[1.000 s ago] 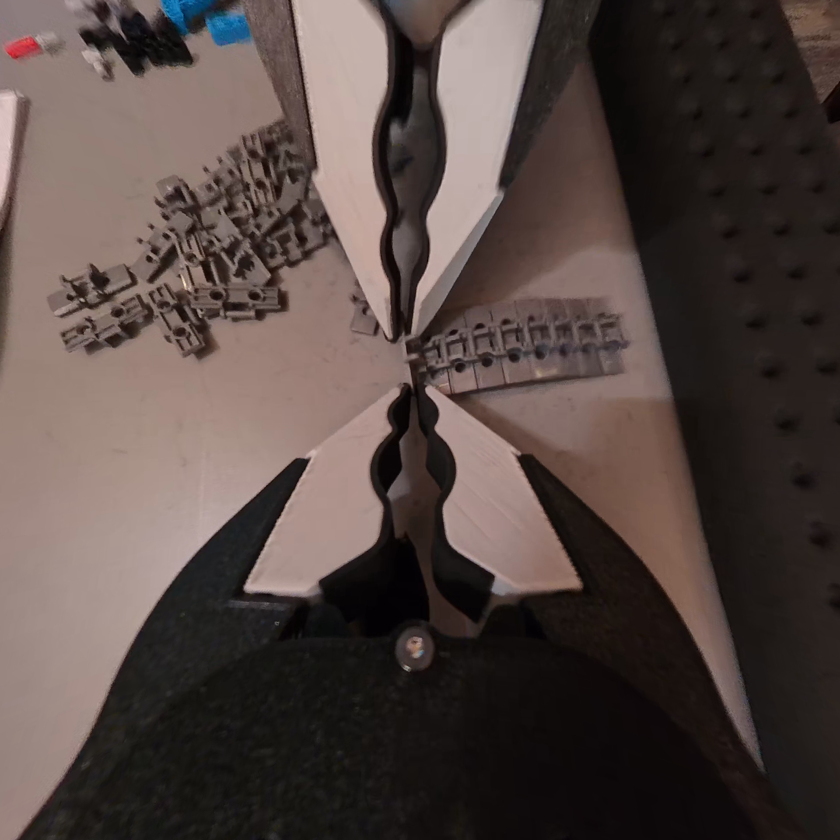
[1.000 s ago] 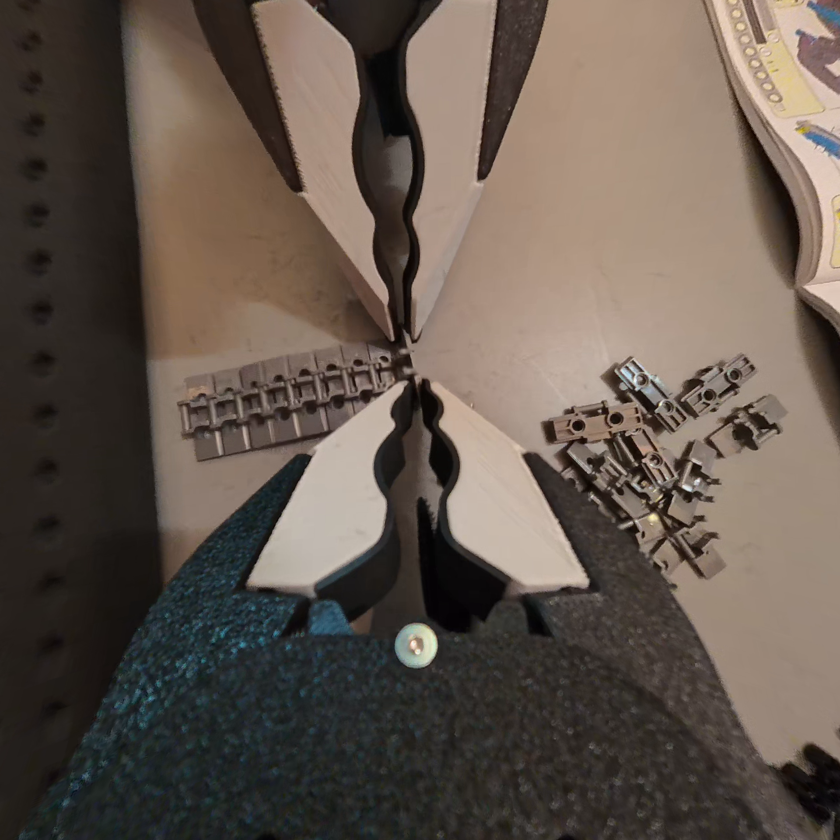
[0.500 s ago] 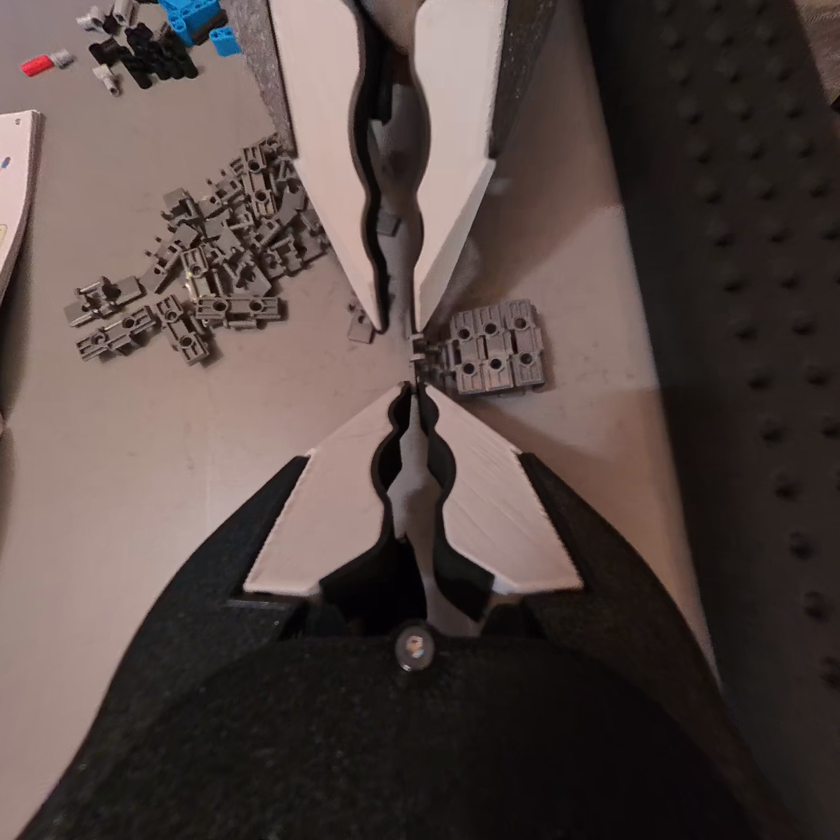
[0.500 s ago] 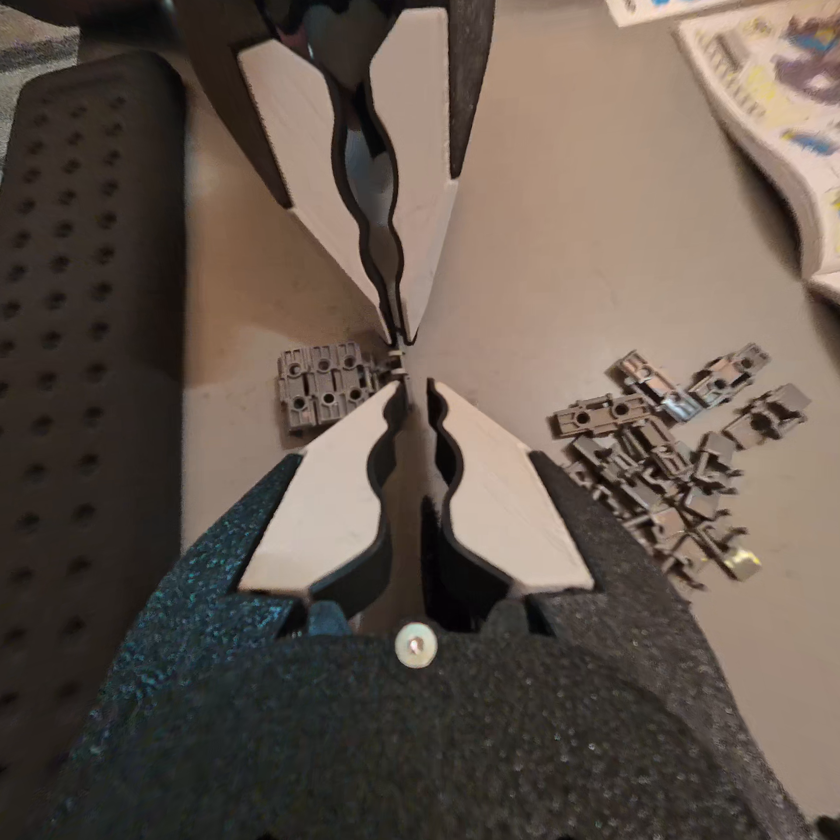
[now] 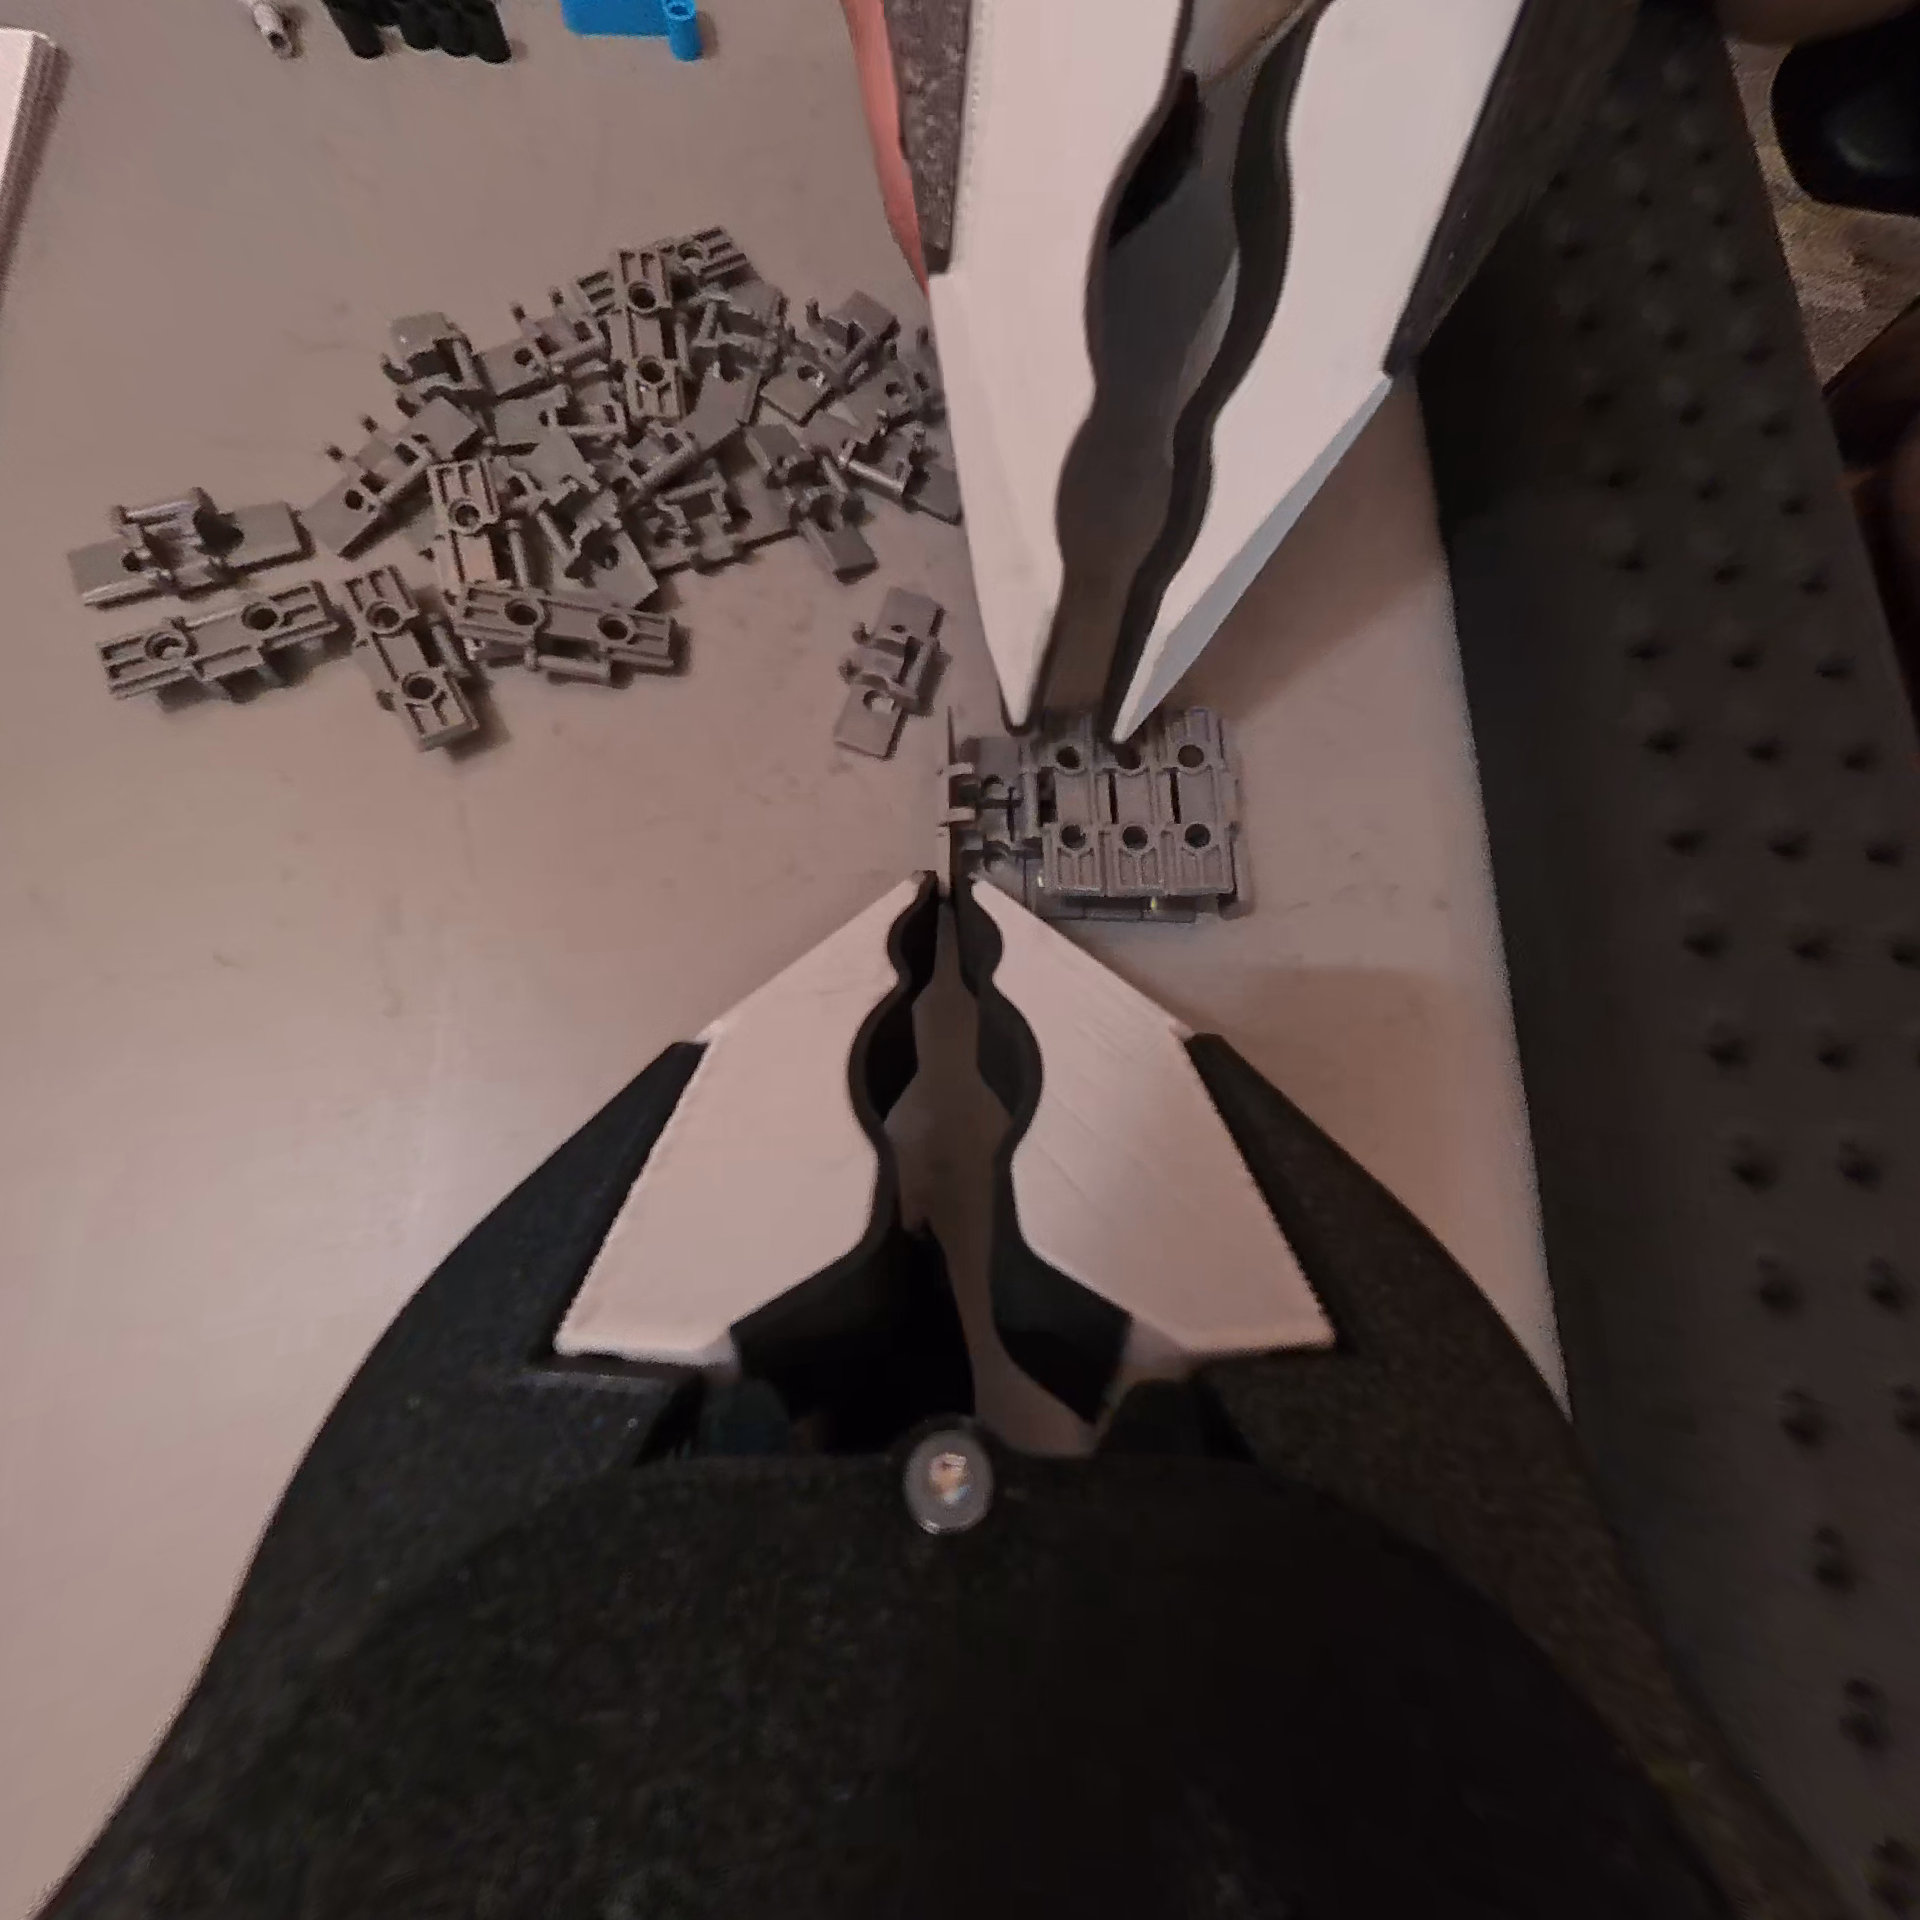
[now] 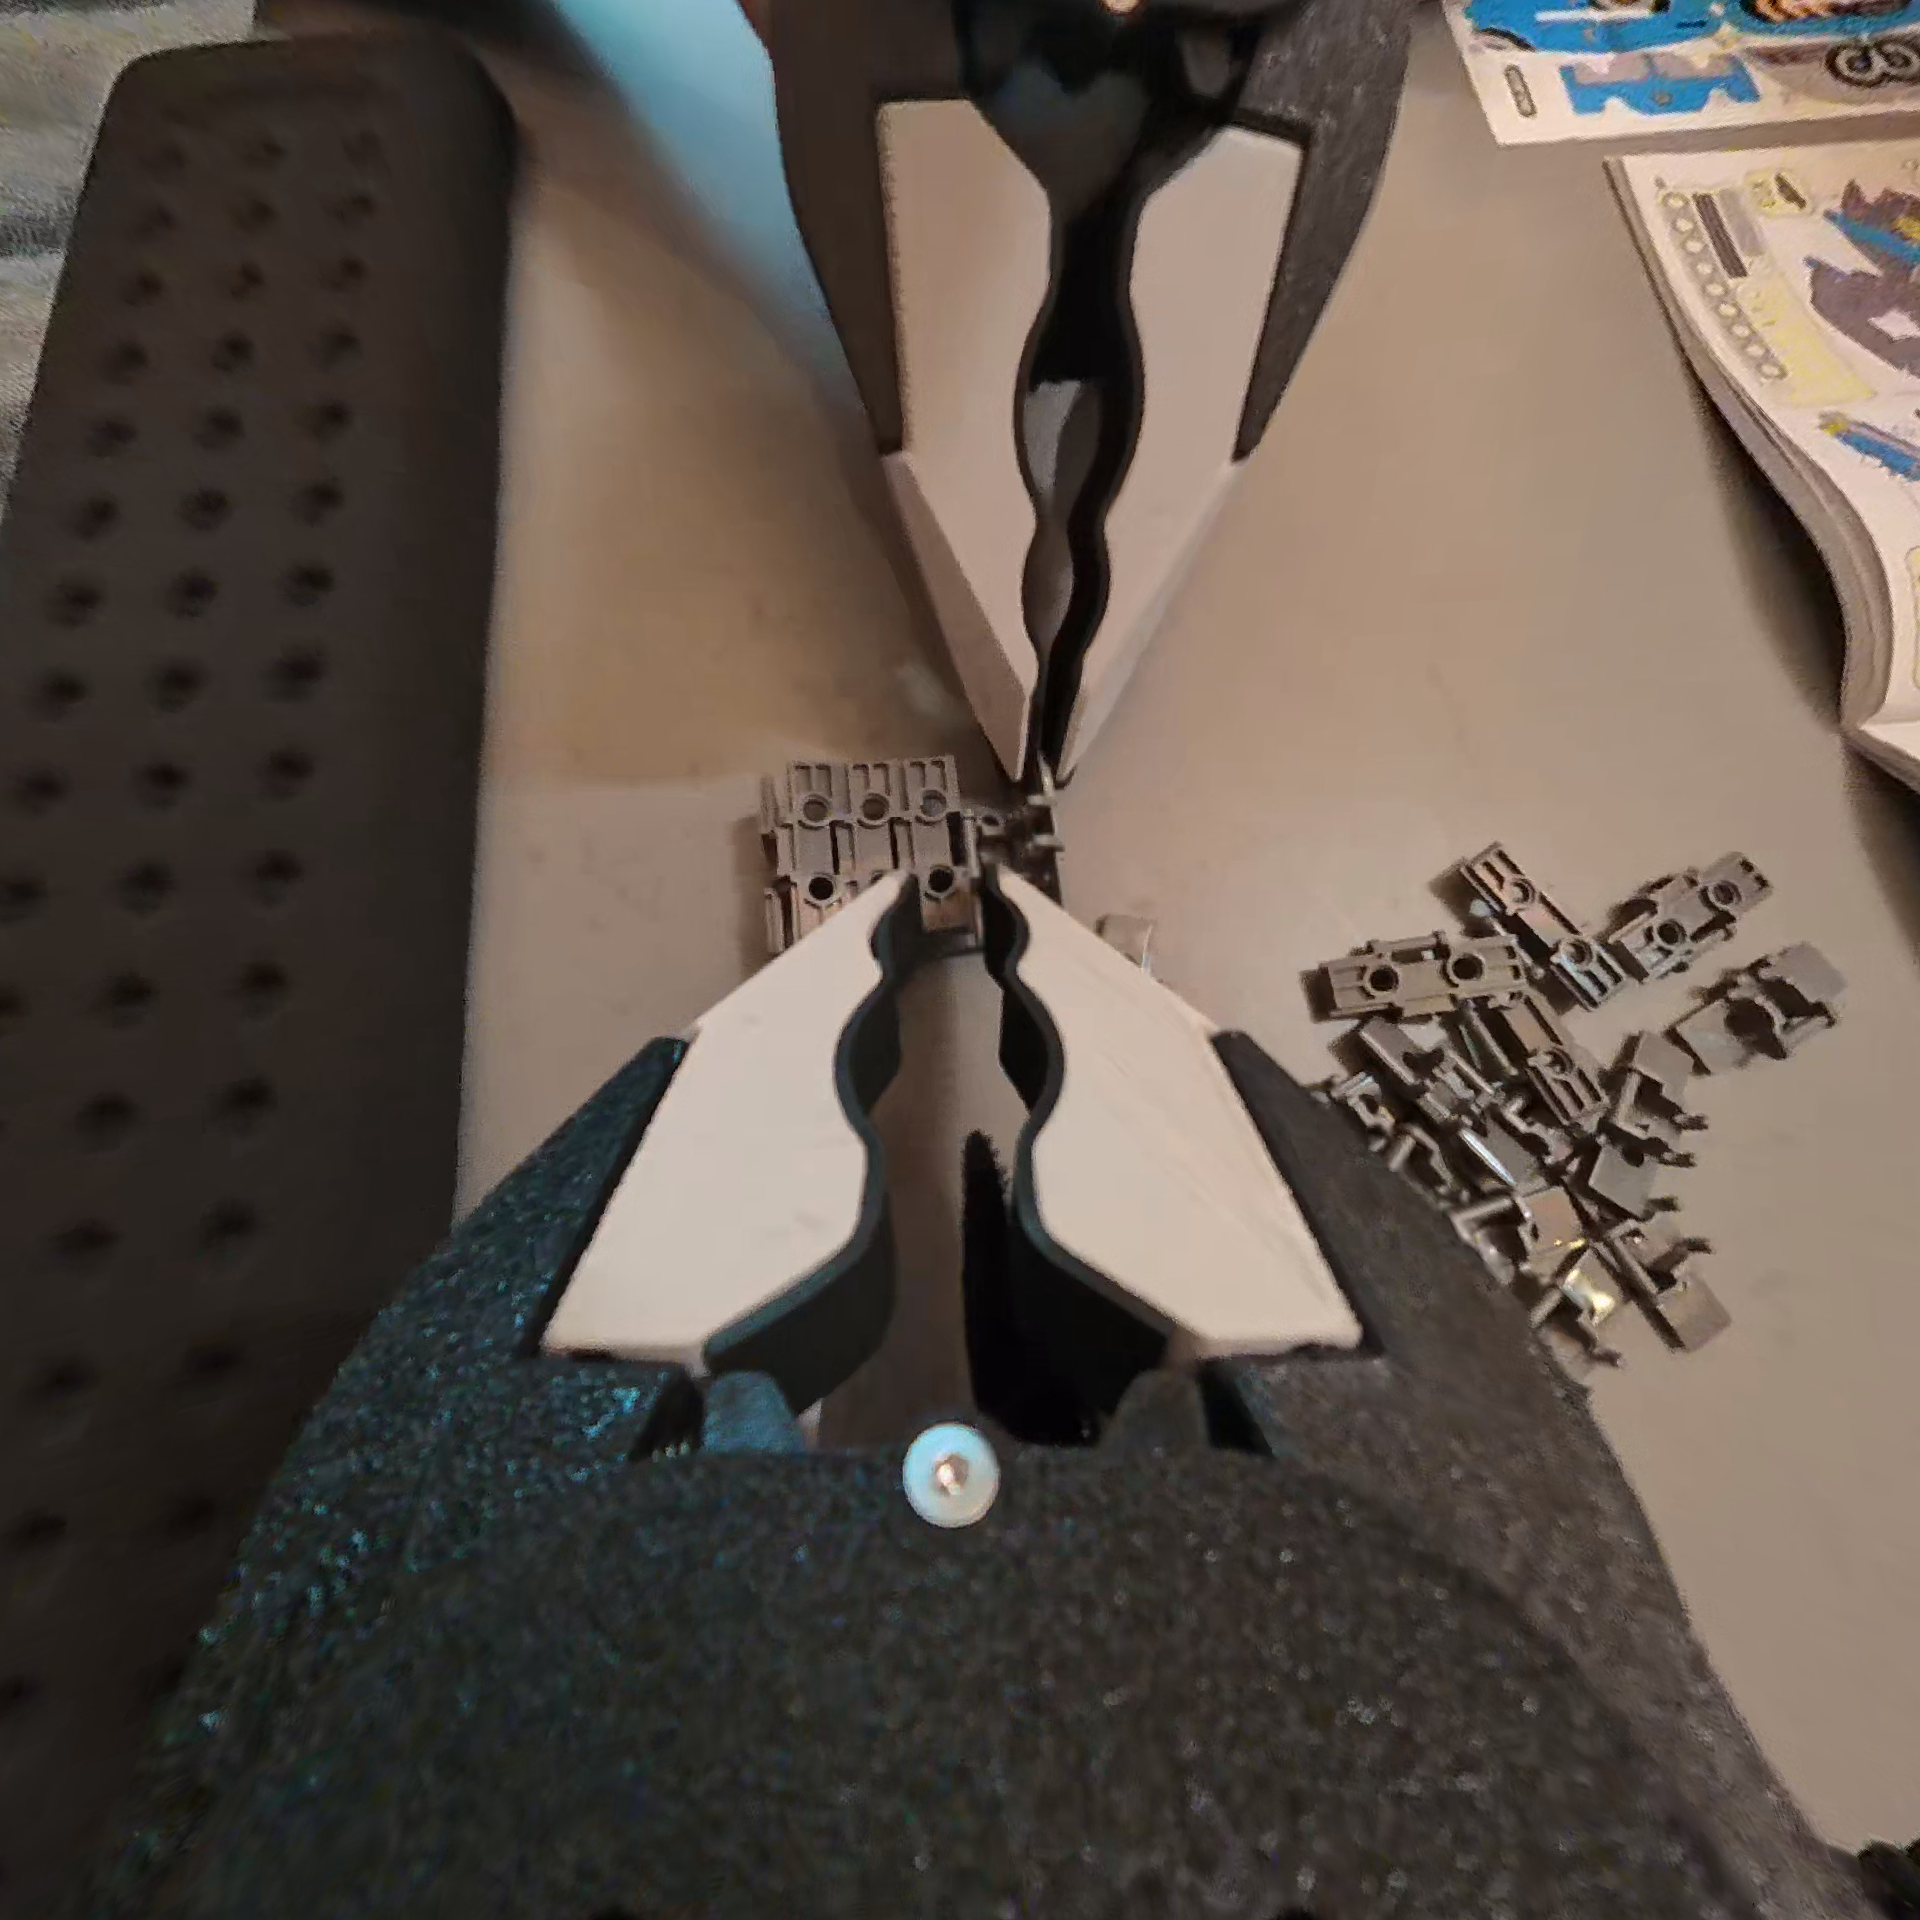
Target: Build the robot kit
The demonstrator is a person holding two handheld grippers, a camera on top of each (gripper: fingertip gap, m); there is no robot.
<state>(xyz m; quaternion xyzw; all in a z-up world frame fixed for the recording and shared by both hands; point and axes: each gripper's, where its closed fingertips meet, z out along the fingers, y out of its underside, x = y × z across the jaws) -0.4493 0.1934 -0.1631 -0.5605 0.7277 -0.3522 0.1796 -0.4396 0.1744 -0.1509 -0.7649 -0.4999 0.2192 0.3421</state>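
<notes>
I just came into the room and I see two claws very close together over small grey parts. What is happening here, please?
A person works two hand-held claws over a beige table. The left claw is shut on the end link of a folded grey track chain. The right claw is open, with its tips at the top of the same chain. A pile of loose grey links lies beside them, one single link apart from it, and an instruction booklet lies farther off.
</notes>
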